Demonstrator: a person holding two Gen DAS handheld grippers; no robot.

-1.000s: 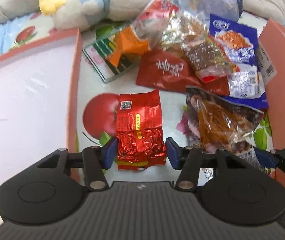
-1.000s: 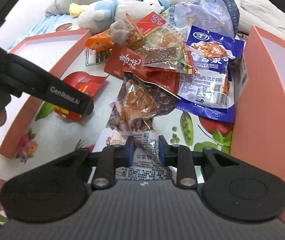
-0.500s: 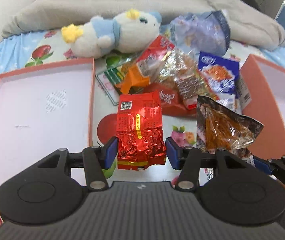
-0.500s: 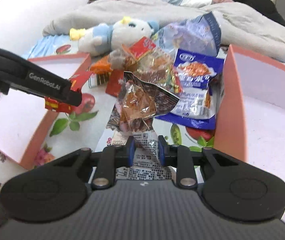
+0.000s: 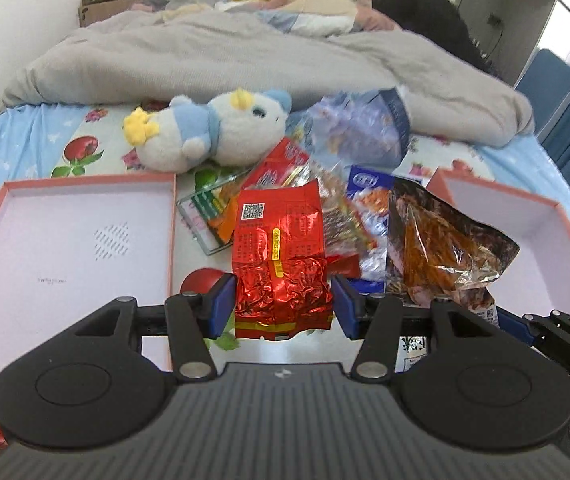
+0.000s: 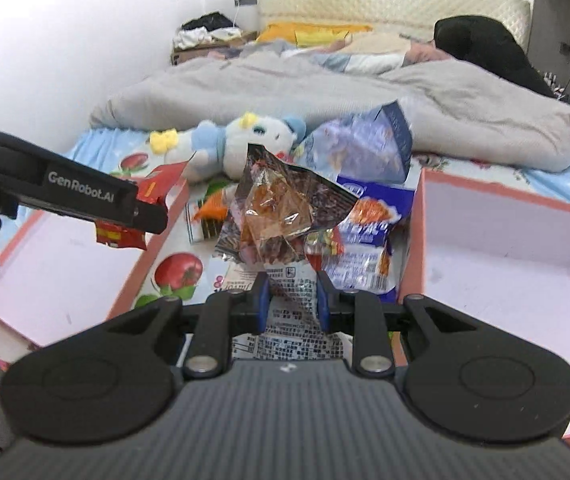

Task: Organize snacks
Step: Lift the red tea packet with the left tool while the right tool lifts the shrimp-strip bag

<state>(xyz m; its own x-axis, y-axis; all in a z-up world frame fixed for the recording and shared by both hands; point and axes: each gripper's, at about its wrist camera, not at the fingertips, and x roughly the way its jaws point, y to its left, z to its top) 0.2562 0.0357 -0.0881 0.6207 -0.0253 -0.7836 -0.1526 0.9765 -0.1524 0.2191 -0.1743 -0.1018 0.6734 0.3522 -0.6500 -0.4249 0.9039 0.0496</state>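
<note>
1. Your left gripper clamps a crinkled red foil packet by its lower end. The packet has a yellow centre strip, a QR code near the top and a yellow-striped bottom seam, and it stands upright, raised above the bed.
2. Your right gripper is closed on the white printed end of a clear plastic snack bag with brown-orange pieces inside. That bag is lifted too, its crumpled top fanning out above the pads.
3. Beyond both lies a heap of loose snacks: a blue-and-white pouch, red wrappers and a green-striped pack.
4. An open pink-edged white box lies to the left of the heap, and another to its right.
5. A white-and-blue plush toy lies behind the heap, in front of a grey quilt.
</note>
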